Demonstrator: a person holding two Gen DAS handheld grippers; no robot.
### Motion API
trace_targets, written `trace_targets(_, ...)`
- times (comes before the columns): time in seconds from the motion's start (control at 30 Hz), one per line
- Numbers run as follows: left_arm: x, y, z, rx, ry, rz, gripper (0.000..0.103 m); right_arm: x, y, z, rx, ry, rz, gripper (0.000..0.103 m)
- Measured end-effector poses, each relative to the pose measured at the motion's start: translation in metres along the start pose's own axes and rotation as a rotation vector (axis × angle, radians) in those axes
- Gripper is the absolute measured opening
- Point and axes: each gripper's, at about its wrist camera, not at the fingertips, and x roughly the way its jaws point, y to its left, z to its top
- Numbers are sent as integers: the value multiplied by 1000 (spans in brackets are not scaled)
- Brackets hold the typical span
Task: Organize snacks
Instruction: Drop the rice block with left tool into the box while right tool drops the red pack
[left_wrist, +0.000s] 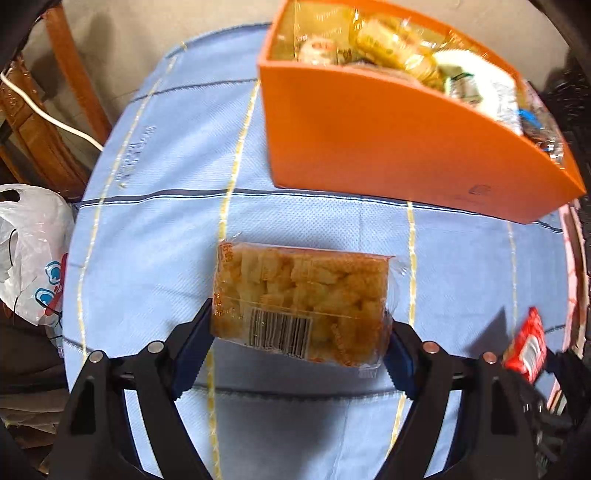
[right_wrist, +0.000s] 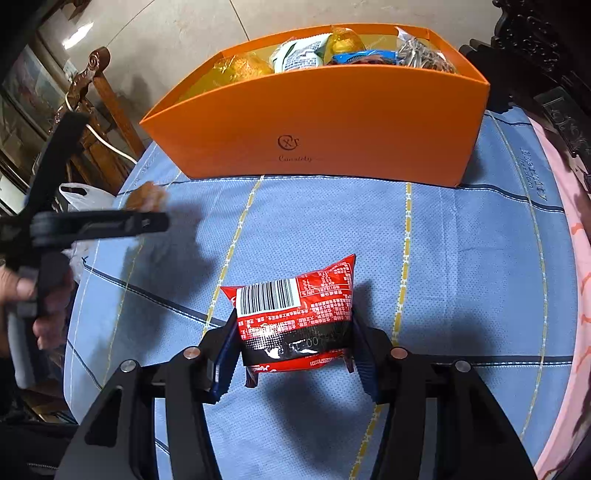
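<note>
1. Left wrist view: the left gripper (left_wrist: 299, 332) pinches a clear packet of golden crackers (left_wrist: 301, 301) by its two short ends, barcode face up, held above the blue checked tablecloth (left_wrist: 155, 236).
2. The orange box (left_wrist: 388, 140) sits ahead and to the right on the cloth, already crowded with wrapped snacks (left_wrist: 399, 48). A white plastic bag (left_wrist: 33, 251) hangs off the table's left edge, and a wooden chair (left_wrist: 70, 66) stands beyond it.
3. Risk here, as I judge it: the clear film looks slick and the grip is only at the packet's ends, so a quick swing toward the box could let it slide out or crush the crackers.
4. Right wrist view: the right gripper (right_wrist: 293, 343) is clamped on a red and black snack packet (right_wrist: 295, 314), barcode up, raised a little above the cloth with its shadow beneath.
5. The box stands straight ahead, logo facing the camera, its wall between the packet and the opening. The left gripper shows at the left edge, blurred, carrying its crackers.
6. Likely troubles: both loads heading to one full box could make the grippers collide over the rim; a low approach could knock the wall and shove the light box along the cloth; a packet dropped onto the heap may slide back out.
</note>
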Motion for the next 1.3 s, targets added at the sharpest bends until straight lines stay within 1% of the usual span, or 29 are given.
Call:
trace_targets(0.03, -4, 1, 11, 3, -7, -4, 78, -8, -3, -1, 5, -2, 2, 55)
trace_targets(0.1, -10, 5, 10, 12, -28, -9, 78, -9, -3, -1, 16, -14, 6, 55)
trace_targets(0.13, -17, 4, 13, 21, -43, -9, 78, -12, -3, 1, 22, -21, 10, 55)
trace_targets(0.2, -28, -1, 10, 24, -65, -14, 78, -18, -4, 4, 28, -37, 13, 55)
trace_targets(0.33, -44, -4, 22, 41, -105, -45, 78, -34, -6, 16, 27, -83, 17, 55)
trace_targets(0.4, -53, -7, 29, 49, -135, -59, 78, -44, -8, 24, 31, -111, 23, 55)
trace_targets(0.43, -66, -15, 27, 55, -152, -61, 78, -48, -10, 28, 34, -124, 24, 55)
trace_targets(0.6, -83, -25, 48, 80, -202, -90, 79, -62, -14, 52, 31, -187, 9, 55)
trace_targets(0.77, -100, -40, 71, 99, -249, -95, 79, -77, -20, 83, 24, -259, -10, 55)
trace_targets(0.87, -104, -49, 85, 113, -269, -94, 79, -83, -23, 104, 28, -298, -15, 55)
trace_targets(1.03, -100, -60, 109, 126, -286, -86, 79, -83, -27, 135, 21, -331, -24, 56)
trace_targets(1.23, -82, -65, 137, 119, -269, -72, 79, -70, -32, 166, 36, -341, -47, 56)
trace_targets(1.3, -77, -65, 144, 112, -262, -69, 79, -65, -34, 174, 47, -342, -40, 56)
